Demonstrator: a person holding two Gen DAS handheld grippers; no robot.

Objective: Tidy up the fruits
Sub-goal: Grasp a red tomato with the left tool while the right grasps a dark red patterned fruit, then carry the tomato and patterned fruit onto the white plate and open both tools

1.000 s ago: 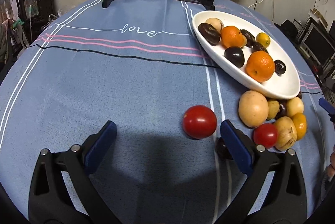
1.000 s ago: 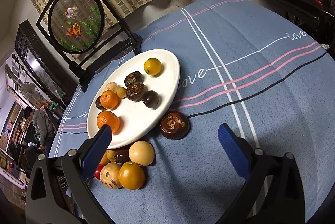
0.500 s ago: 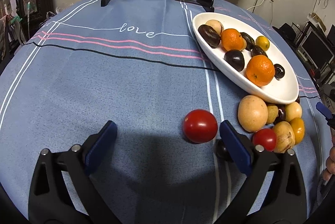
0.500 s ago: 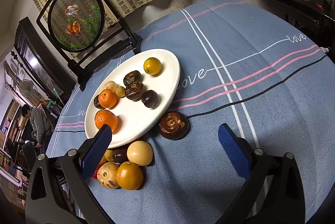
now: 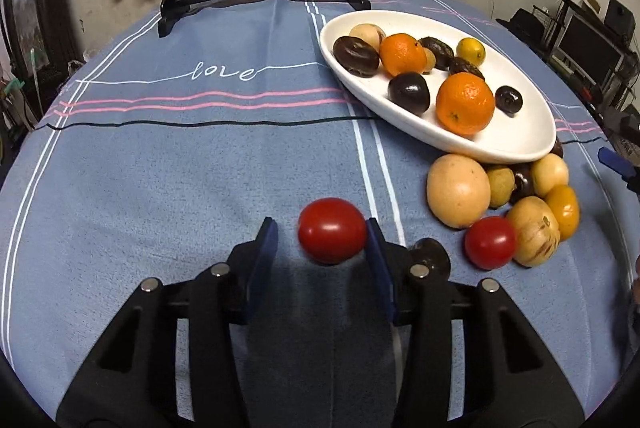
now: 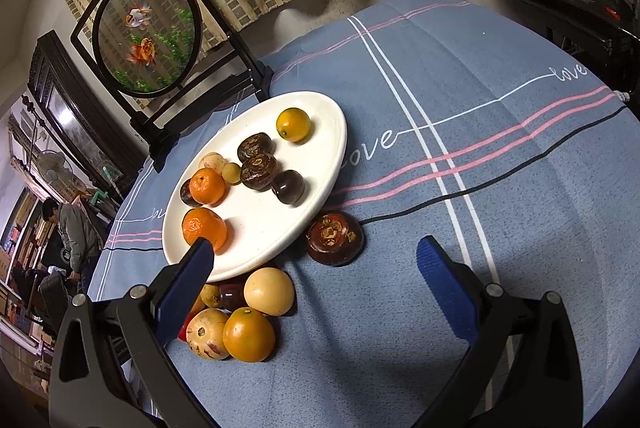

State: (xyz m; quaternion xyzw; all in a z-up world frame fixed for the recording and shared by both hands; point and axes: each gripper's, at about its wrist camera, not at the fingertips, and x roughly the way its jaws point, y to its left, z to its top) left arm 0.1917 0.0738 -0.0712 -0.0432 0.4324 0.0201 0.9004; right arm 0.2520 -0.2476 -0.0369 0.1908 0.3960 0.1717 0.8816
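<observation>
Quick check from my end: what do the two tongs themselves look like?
Both match: the left tongs and right tongs have black plastic frames with triangular cut-outs, silver round rivets at the joints, and flat blue pads on the fingers. No cables or markings visible.

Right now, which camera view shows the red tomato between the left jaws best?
The left wrist view. The red tomato sits in full view between the jaws of the left gripper, touching the right one, with a gap on the left. The right wrist view shows only the white plate and the fruit pile; that tomato is not visible there.
</observation>
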